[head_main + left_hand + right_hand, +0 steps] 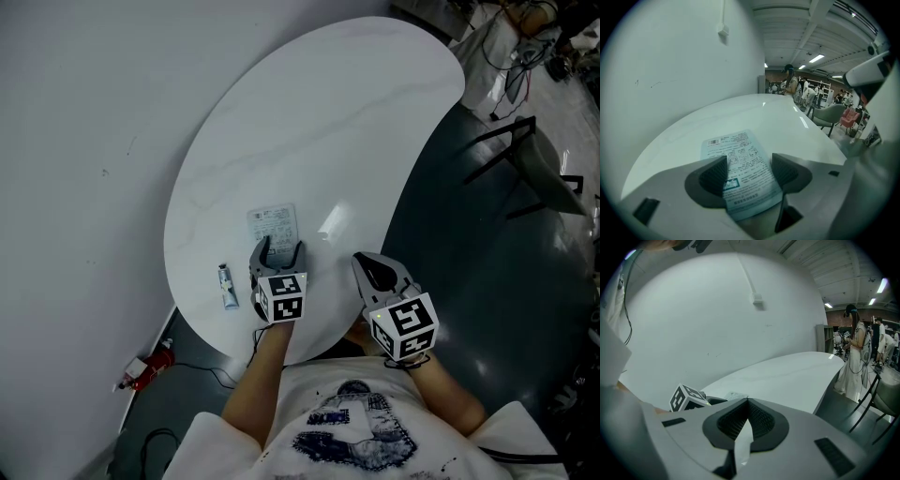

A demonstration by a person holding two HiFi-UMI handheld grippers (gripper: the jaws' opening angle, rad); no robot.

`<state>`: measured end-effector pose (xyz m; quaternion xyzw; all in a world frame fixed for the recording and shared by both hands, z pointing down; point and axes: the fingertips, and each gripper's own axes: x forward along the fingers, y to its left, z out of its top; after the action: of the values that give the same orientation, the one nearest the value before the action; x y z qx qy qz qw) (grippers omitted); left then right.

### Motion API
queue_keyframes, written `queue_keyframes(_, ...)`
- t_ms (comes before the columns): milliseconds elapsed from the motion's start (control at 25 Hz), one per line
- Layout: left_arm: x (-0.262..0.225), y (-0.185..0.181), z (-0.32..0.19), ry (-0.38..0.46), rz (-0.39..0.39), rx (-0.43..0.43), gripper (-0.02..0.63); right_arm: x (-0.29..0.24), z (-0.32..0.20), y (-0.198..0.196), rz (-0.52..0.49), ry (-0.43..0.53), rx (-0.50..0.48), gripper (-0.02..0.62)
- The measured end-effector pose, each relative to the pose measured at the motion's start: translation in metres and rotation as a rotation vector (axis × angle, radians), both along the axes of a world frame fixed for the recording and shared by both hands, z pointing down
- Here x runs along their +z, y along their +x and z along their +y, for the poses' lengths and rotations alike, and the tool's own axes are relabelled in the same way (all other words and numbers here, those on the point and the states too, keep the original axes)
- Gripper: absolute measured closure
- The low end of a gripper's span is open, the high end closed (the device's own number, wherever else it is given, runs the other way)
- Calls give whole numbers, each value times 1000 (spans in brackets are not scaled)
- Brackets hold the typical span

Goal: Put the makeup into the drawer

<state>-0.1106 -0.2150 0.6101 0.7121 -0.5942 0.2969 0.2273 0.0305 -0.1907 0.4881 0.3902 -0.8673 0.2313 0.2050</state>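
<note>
Centre frame, the left claw (279, 248) stands open, jaws straddling the near end of a flat makeup sachet (273, 225) on the white tabletop (356, 112). A small tube (228, 286) lies just left. The right claw (364, 262), lower right, is closed and empty.

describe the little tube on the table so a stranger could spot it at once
On the big white oval table, look at the near edge by the person's left claw. The tube lies flat just left of that claw in the head view, not touching it. It is small and slim, unlike the wide printed packet between the claw's open jaws.
</note>
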Motion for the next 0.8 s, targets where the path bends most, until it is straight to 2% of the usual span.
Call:
queue_keyframes(400, -3, 10, 5, 18, -32, 47, 335, 0, 5, 3, 1, -3, 4, 575)
queue_keyframes(800, -2, 15, 8, 32, -85, 102, 441, 2, 7, 10, 0, -8, 16, 575)
